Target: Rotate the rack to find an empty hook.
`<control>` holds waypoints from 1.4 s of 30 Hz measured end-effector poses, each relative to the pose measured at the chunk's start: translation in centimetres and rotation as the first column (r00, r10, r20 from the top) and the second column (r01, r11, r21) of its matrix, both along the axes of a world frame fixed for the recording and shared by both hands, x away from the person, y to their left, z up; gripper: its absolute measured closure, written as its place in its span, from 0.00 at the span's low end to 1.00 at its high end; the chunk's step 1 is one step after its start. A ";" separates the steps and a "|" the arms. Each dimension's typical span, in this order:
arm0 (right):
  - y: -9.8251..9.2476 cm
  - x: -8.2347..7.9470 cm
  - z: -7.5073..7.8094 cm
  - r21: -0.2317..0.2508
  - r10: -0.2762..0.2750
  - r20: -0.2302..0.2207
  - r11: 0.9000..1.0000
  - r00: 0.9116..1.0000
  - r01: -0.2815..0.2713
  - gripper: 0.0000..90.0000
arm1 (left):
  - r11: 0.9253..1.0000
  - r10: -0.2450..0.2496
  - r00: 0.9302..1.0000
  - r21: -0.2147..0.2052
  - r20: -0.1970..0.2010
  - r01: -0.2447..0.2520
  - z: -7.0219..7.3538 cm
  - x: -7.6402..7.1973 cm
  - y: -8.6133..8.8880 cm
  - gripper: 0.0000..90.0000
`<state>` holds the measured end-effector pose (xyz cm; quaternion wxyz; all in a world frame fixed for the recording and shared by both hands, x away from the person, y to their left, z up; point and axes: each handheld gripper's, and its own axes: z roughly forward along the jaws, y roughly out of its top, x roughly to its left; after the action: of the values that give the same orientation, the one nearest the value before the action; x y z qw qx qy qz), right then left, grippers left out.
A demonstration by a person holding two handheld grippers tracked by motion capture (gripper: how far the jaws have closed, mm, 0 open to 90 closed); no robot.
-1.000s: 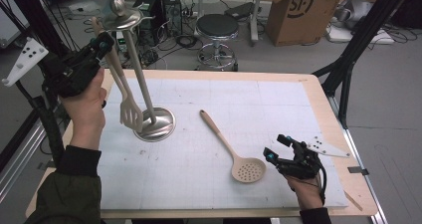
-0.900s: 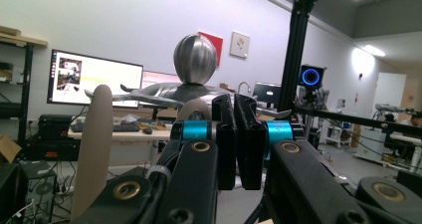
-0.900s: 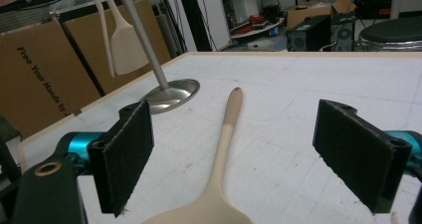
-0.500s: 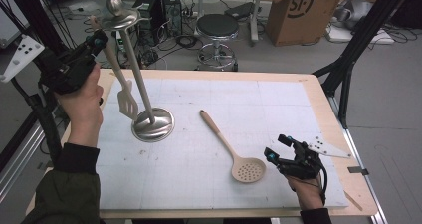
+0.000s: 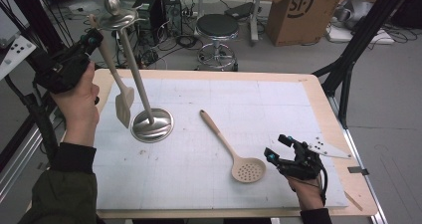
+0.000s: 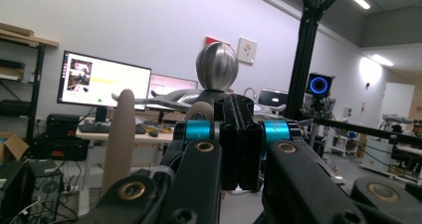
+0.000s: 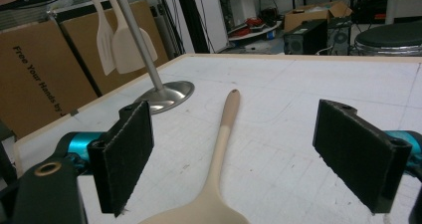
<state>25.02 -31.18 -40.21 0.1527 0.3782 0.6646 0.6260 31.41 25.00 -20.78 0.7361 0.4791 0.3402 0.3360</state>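
The left gripper (image 5: pixel 92 37), jaws pressed together, pinches the beige spatula (image 5: pixel 123 107) handle beside the steel stand (image 5: pixel 152 124), blade hanging just above its base. Right of the stand lies the slotted spoon (image 5: pixel 247 170); the right gripper (image 5: pixel 277 150) rests spread beside it.

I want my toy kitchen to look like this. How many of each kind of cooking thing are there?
beige plastic spatula: 2
beige plastic slotted spoon: 1
silver metal utensil stand: 1
Total: 4
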 end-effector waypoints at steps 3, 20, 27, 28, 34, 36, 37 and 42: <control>0.0 0.0 0.0 -0.006 0.000 0.003 1.000 1.000 0.000 0.17 | 1.000 -0.003 1.000 -0.007 -0.003 0.003 0.0 0.0 0.1 1.00; 0.2 0.0 0.0 -0.007 0.005 0.002 1.000 1.000 -0.005 0.17 | 0.998 -0.058 0.997 -0.016 0.052 0.059 -0.1 -2.0 -3.1 1.00; 0.2 -0.1 0.0 -0.002 0.003 -0.002 1.000 1.000 -0.003 0.17 | 0.999 -0.011 0.996 0.050 0.088 0.007 0.6 -3.2 -6.2 1.00; 0.1 -0.1 0.0 -0.003 0.002 0.001 1.000 1.000 -0.002 0.17 | 0.998 0.003 0.997 0.062 0.083 -0.008 0.7 -3.2 -6.5 1.00; 0.0 -0.1 0.1 0.005 0.003 -0.005 1.000 1.000 -0.003 0.17 | 0.996 0.065 0.998 0.061 0.027 -0.066 1.0 -2.3 -7.1 1.00; 0.0 -0.1 0.0 0.005 0.005 -0.004 1.000 1.000 -0.005 0.17 | 0.994 0.089 0.996 0.064 0.011 -0.090 0.9 -2.1 -7.2 1.00; 0.0 -0.1 0.0 0.005 0.004 -0.004 1.000 1.000 -0.004 0.17 | 0.992 0.106 0.994 0.067 0.006 -0.106 0.8 -2.0 -7.2 1.00; -0.1 -0.1 0.0 0.006 0.002 -0.002 1.000 1.000 -0.002 0.17 | 0.990 0.122 0.993 0.070 0.005 -0.122 0.8 -1.9 -7.3 1.00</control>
<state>24.90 -31.23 -40.18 0.1502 0.3787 0.6632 0.6278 29.46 17.71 -19.98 0.6971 0.4829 0.3563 0.3923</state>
